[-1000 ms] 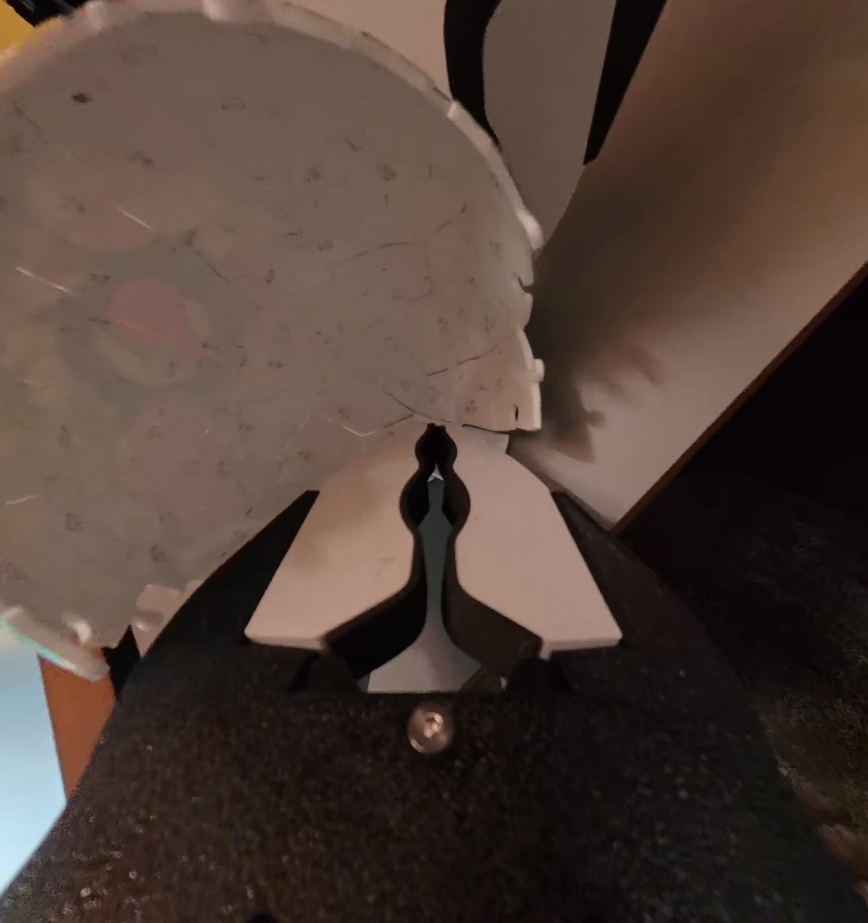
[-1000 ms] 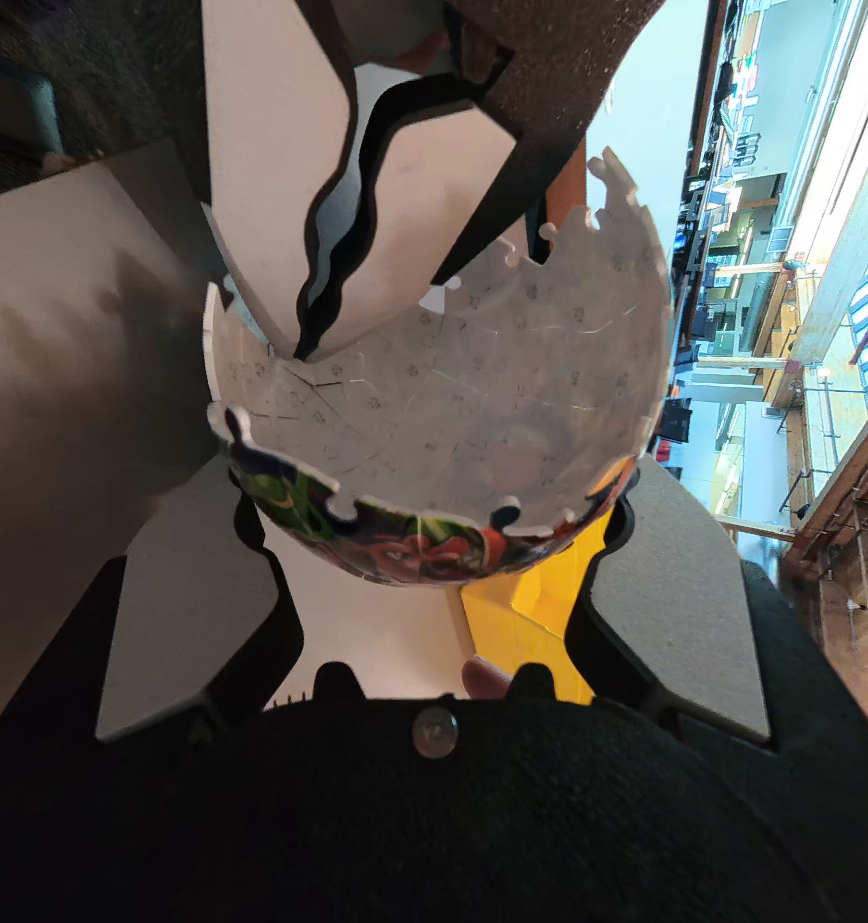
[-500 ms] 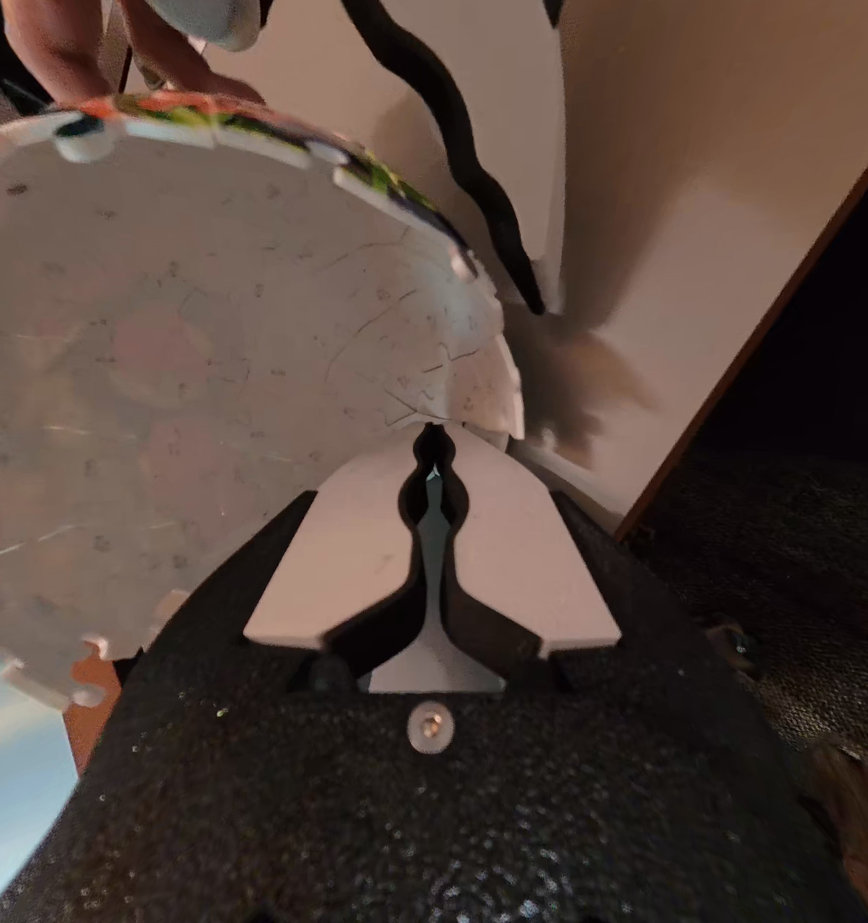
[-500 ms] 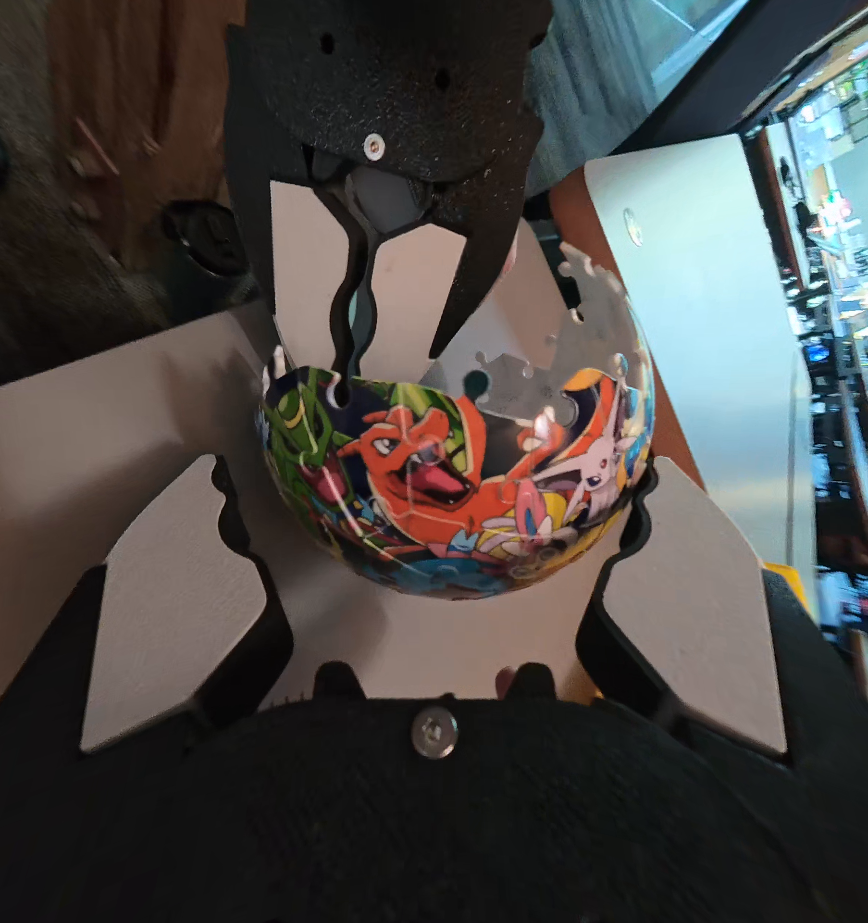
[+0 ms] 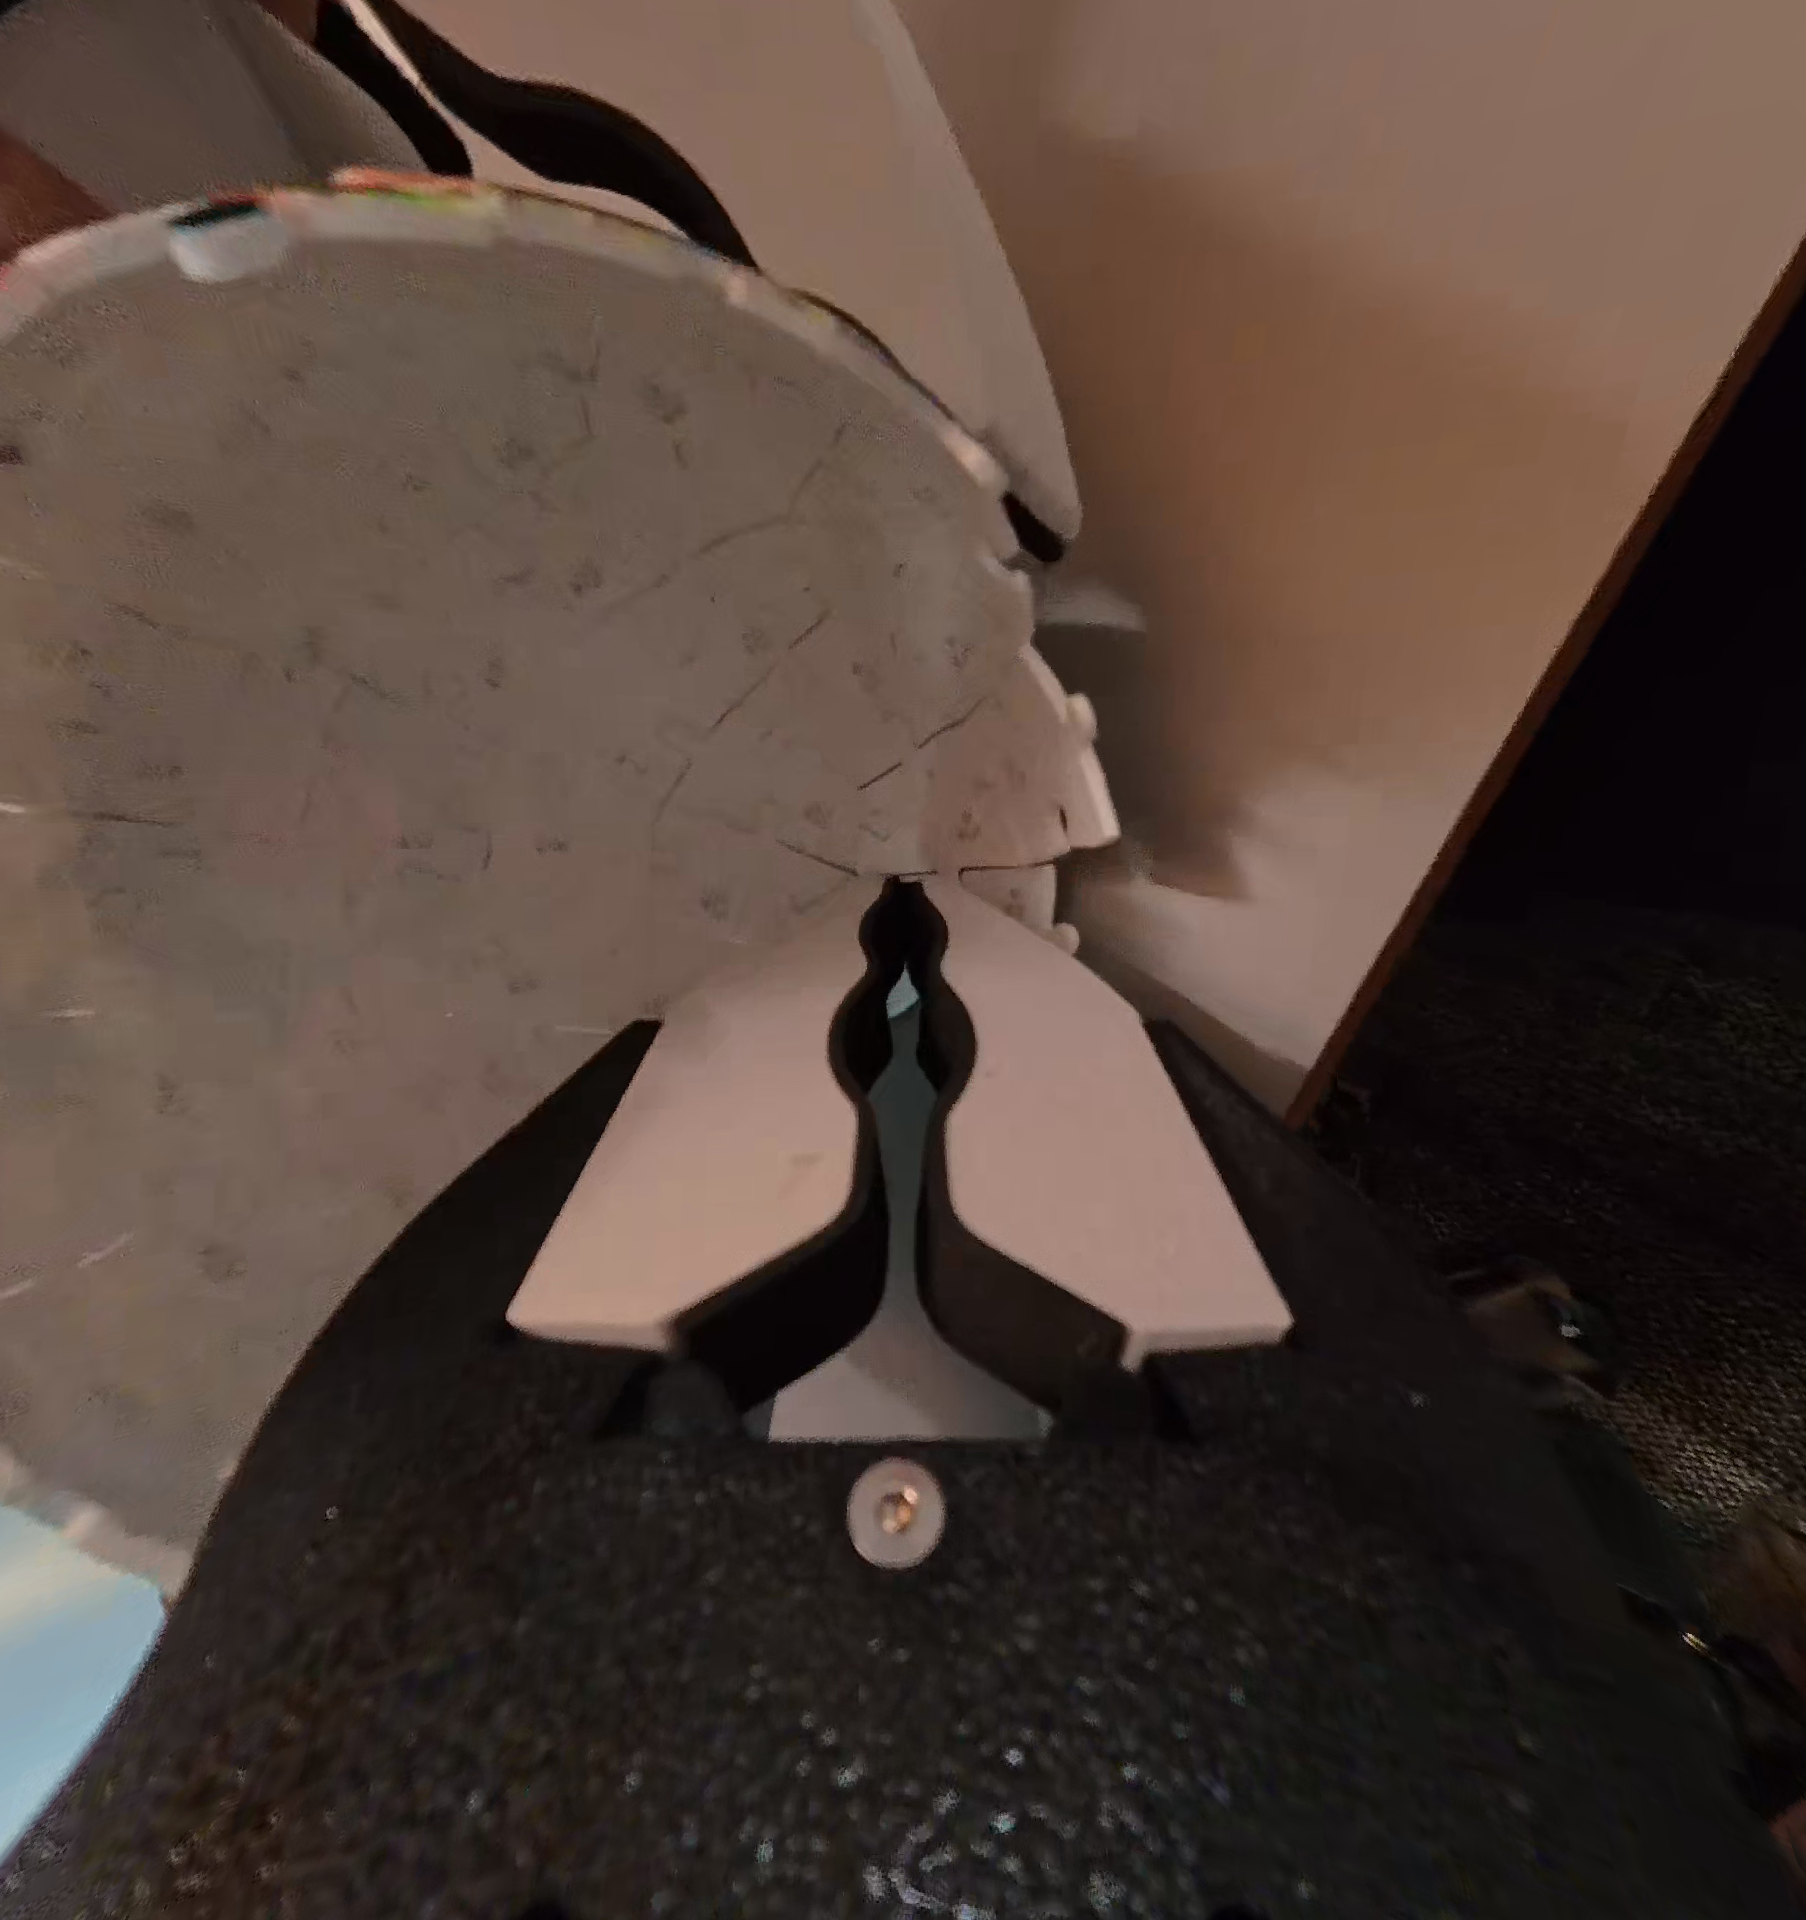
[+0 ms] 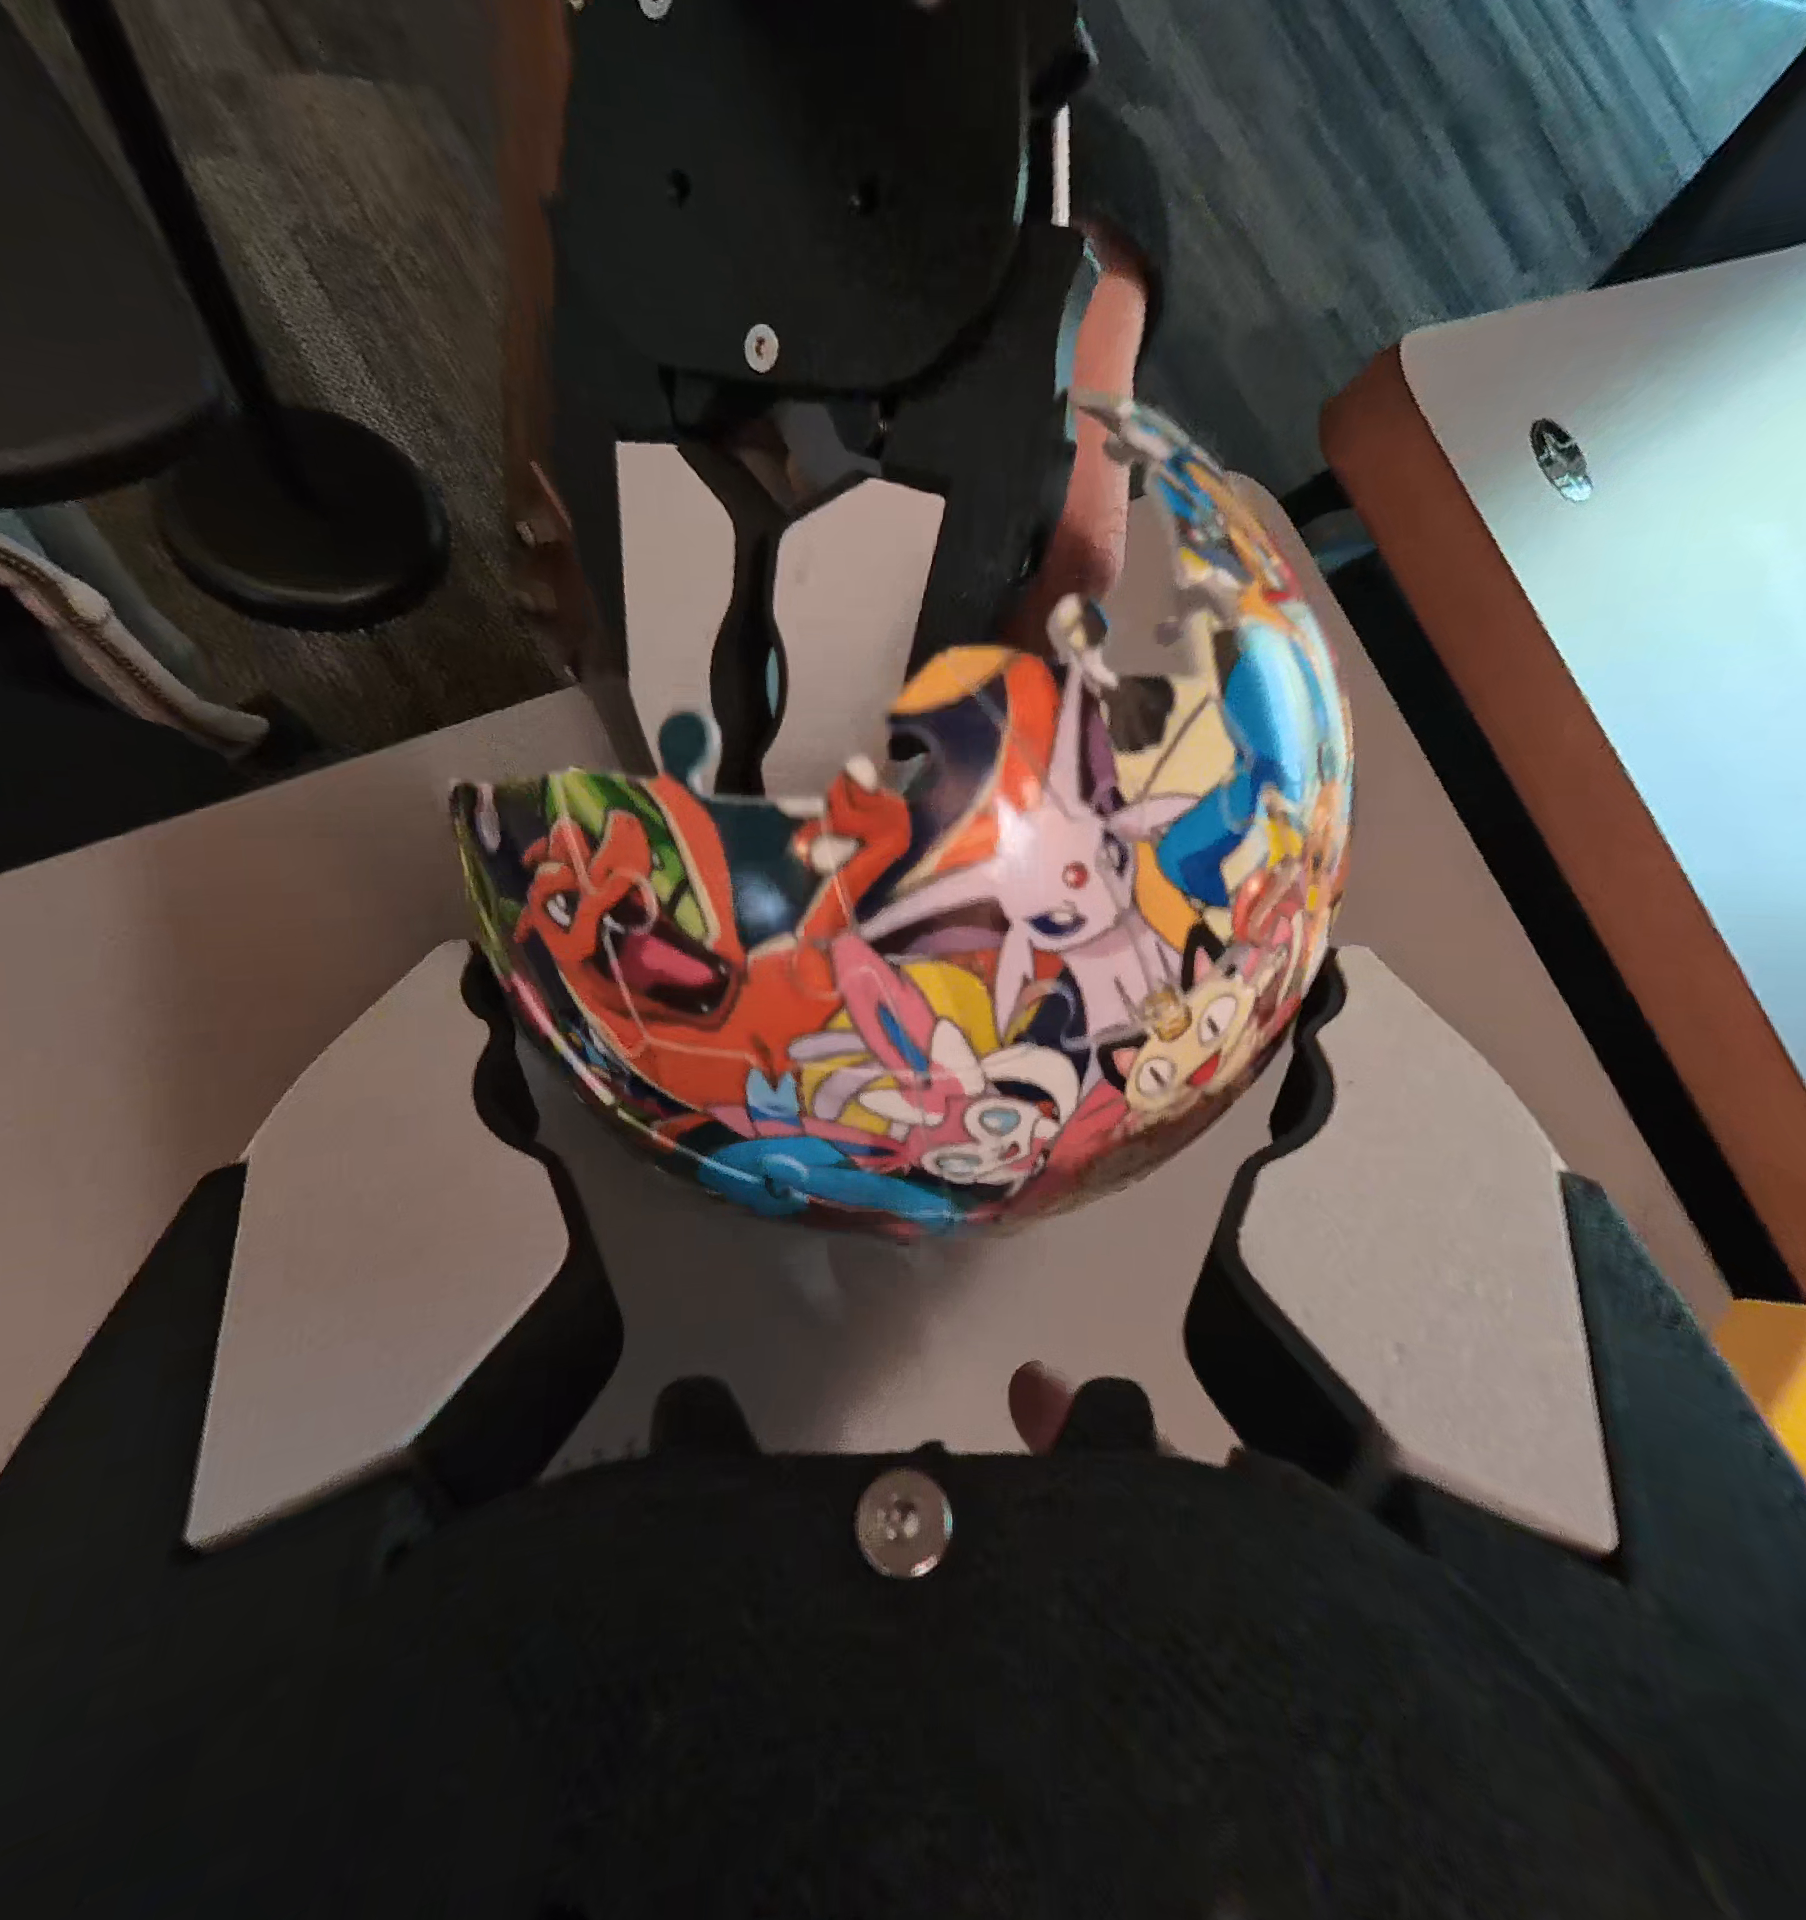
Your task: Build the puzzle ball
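The puzzle ball (image 6: 930,935) is a partly built hollow shell with bright cartoon art outside and a jagged rim. Its plain grey inside (image 5: 411,675) fills the left wrist view. My left gripper (image 5: 904,894) is shut on the shell's rim; in the right wrist view it (image 6: 743,769) comes in from the far side. My right gripper (image 6: 899,977) has its jaws wide, with a fingertip against each side of the shell. One of its fingers (image 5: 857,260) shows behind the shell. The shell hangs a little above the white table (image 6: 151,935).
The table's brown edge (image 5: 1553,675) runs diagonally on the right, with dark carpet beyond. A second white table with a brown edge (image 6: 1657,675) stands to the right. A yellow object (image 6: 1803,1392) is at the right border. A black chair base (image 6: 307,520) is on the floor. About 5 centimetres separates my left fingertips from my right.
The right gripper has swung around the shell, so its view went from the grey inside to the printed outside. The left gripper kept its pinch on the rim.
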A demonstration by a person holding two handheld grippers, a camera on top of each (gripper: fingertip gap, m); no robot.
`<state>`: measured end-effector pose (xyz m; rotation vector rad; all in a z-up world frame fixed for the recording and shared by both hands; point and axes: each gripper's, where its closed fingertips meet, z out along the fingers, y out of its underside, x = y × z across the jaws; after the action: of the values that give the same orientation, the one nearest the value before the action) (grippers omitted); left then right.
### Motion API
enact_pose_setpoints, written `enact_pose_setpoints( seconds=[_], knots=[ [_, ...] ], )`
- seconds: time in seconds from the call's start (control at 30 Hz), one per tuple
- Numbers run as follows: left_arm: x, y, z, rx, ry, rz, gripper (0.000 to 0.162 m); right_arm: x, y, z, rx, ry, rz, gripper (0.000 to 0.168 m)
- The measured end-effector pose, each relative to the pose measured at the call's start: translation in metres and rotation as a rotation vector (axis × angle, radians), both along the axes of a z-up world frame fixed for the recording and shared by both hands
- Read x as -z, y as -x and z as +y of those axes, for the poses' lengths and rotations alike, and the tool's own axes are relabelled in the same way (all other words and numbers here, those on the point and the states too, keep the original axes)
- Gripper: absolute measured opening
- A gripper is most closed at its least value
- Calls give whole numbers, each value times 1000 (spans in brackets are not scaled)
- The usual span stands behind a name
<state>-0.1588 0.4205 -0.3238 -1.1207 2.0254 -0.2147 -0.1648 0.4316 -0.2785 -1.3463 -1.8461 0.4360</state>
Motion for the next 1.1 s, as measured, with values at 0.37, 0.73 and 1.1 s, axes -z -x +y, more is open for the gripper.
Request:
enact_pose_setpoints(
  seconds=[0.37, 0.73, 1.1],
  knots=[
    [-2, -3, 3, 25, -223, -34, 0, 6, -14, 9, 22, -415, -304, 140],
    [-11, -3, 2, -6, -346, -169, 0, 2, -20, 9, 97, -576, -455, 133],
    [-20, 23, -3, -79, -360, -183, 0, 1, -24, 11, 120, -585, -474, 130]
  ],
)
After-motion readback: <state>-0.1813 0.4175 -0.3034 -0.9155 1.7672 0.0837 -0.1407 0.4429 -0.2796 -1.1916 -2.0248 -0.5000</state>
